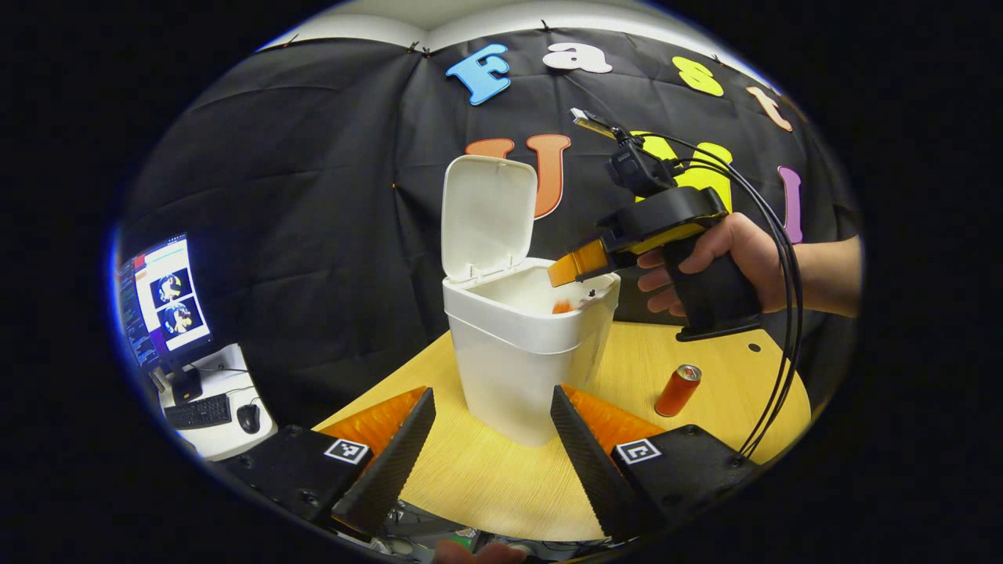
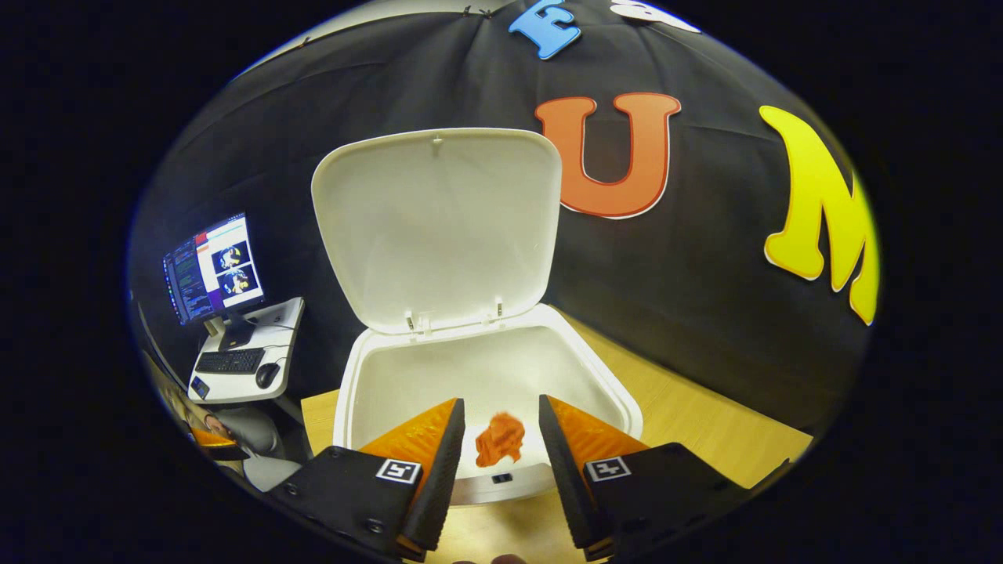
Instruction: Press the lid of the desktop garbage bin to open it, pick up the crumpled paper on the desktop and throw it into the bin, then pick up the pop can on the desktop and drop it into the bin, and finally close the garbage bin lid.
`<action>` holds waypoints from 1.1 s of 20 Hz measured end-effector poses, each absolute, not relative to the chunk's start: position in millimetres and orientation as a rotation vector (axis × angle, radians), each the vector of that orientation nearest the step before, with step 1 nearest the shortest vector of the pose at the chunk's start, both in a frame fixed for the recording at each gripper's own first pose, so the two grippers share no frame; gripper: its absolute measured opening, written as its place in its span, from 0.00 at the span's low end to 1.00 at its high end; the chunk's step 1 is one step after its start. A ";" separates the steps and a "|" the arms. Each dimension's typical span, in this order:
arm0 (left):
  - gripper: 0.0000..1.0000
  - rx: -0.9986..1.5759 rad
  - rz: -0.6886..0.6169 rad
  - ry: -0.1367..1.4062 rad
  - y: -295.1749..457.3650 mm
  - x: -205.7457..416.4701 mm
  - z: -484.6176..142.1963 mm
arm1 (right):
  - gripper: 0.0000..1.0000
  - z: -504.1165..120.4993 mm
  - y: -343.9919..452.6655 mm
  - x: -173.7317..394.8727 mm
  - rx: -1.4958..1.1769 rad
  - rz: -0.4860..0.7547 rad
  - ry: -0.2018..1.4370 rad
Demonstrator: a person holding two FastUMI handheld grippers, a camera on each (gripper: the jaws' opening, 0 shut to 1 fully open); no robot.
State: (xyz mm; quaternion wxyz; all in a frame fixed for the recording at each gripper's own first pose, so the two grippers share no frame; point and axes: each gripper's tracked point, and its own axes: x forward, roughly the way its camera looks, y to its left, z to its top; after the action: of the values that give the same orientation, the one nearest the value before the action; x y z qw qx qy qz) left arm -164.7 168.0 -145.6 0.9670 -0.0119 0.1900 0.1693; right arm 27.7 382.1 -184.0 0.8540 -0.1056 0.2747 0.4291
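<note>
The white desktop bin (image 1: 517, 368) stands on the wooden table with its lid (image 1: 486, 211) swung upright. A hand holds my right gripper (image 1: 560, 270) over the bin's right rim, tilted down into the opening. In the right gripper view that gripper (image 2: 500, 403) is open, and the orange crumpled paper (image 2: 500, 440) is below its fingers inside the bin (image 2: 353, 392), free of both. The paper (image 1: 561, 307) also shows as an orange speck inside the bin's mouth. An orange pop can (image 1: 678, 389) stands tilted on the table right of the bin. My left gripper (image 1: 492, 392) is open in front of the bin, holding nothing.
Black cables (image 1: 783, 313) loop down from the right gripper to the table (image 1: 470, 478). A side desk with a lit monitor (image 1: 161, 301), keyboard and mouse stands far left. A seated person (image 2: 227, 431) is low at the left in the right gripper view.
</note>
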 end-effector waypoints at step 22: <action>0.99 0.035 -0.139 0.333 -1.4 -77.7 -166.9 | 0.92 -105.4 77.6 29.2 0.025 0.443 0.358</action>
State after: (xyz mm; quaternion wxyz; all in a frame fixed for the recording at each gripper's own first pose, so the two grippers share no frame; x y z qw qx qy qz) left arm -77.7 -1.4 -166.9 0.9836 0.0172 0.1657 -0.0690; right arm 29.2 77.6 -105.4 0.9597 0.0125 0.1765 0.2185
